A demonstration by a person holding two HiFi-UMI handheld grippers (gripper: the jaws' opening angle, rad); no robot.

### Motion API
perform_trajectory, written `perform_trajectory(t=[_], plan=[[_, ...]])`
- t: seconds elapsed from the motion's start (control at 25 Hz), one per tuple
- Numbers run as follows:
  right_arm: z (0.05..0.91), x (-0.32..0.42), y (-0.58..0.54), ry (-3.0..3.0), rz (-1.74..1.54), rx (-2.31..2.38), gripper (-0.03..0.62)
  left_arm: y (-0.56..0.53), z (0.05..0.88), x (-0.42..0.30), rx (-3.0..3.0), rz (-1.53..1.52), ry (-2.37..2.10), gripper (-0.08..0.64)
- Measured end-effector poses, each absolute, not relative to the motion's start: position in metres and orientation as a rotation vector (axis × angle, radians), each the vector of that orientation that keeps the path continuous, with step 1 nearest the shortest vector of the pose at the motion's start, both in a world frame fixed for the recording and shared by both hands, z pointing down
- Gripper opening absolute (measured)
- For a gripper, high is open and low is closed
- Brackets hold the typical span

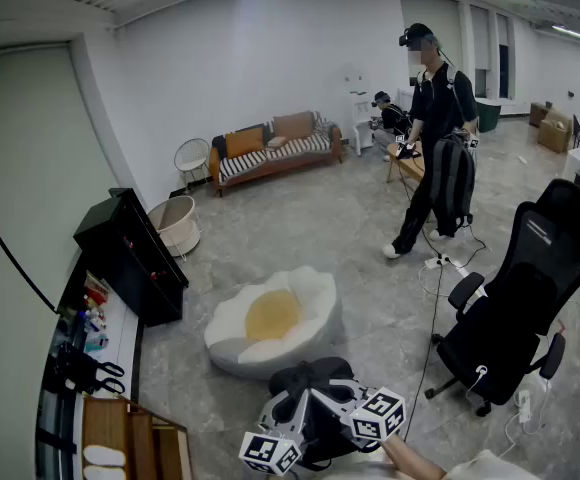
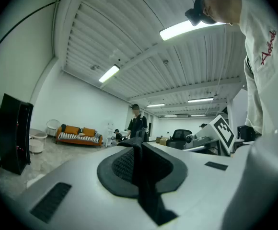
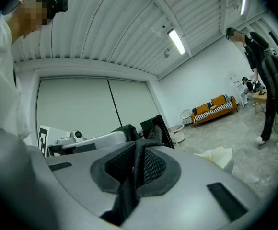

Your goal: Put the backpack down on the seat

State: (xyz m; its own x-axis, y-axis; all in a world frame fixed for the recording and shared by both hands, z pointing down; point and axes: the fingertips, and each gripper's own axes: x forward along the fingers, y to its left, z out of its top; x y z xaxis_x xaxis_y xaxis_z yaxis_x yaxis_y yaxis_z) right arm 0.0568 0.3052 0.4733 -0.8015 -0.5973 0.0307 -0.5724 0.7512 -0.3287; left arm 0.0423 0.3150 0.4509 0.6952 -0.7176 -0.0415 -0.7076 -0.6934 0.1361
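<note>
I hold a black backpack (image 1: 308, 386) low in front of me, just above the near edge of a white egg-shaped cushion seat (image 1: 275, 318) with a yellow middle. My left gripper (image 1: 288, 415) is shut on a black strap (image 2: 146, 195) of the pack; the strap runs between its pads in the left gripper view. My right gripper (image 1: 348, 400) is likewise shut on a black webbing strap (image 3: 128, 191). Both marker cubes show below the pack. The other gripper's cube (image 2: 223, 131) appears to the right in the left gripper view.
A black office chair (image 1: 520, 308) stands at the right with cables on the floor around it. A black cabinet (image 1: 130, 253) and a shelf of small items line the left wall. A person wearing a backpack (image 1: 435, 138) stands farther off; a striped sofa (image 1: 270, 148) is at the back wall.
</note>
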Motion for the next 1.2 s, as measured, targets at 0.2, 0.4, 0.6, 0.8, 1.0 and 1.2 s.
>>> perform_trajectory(t=[0.2, 0.4, 0.6, 0.8, 1.0, 1.2], plan=[[0.474, 0.055, 0.305, 2.868, -0.503, -0.959, 0.044, 0.315, 0.451, 0.041, 2.792, -0.139, -1.174, 0.044], [0.470, 0.055, 0.304, 2.883, -0.472, -0.950, 0.044, 0.315, 0.448, 0.041, 2.796, -0.146, -1.187, 0.044], [0.463, 0.056, 0.306, 2.882, -0.456, -0.926, 0.044, 0.318, 0.441, 0.043, 2.805, -0.150, -1.204, 0.044], [0.459, 0.064, 0.308, 2.878, -0.463, -0.884, 0.044, 0.322, 0.436, 0.052, 2.804, -0.141, -1.234, 0.044], [0.460, 0.071, 0.316, 2.887, -0.484, -0.826, 0.044, 0.329, 0.436, 0.060, 2.782, -0.127, -1.287, 0.044], [0.467, 0.079, 0.327, 2.905, -0.515, -0.760, 0.044, 0.341, 0.443, 0.068, 2.735, -0.132, -1.343, 0.044]])
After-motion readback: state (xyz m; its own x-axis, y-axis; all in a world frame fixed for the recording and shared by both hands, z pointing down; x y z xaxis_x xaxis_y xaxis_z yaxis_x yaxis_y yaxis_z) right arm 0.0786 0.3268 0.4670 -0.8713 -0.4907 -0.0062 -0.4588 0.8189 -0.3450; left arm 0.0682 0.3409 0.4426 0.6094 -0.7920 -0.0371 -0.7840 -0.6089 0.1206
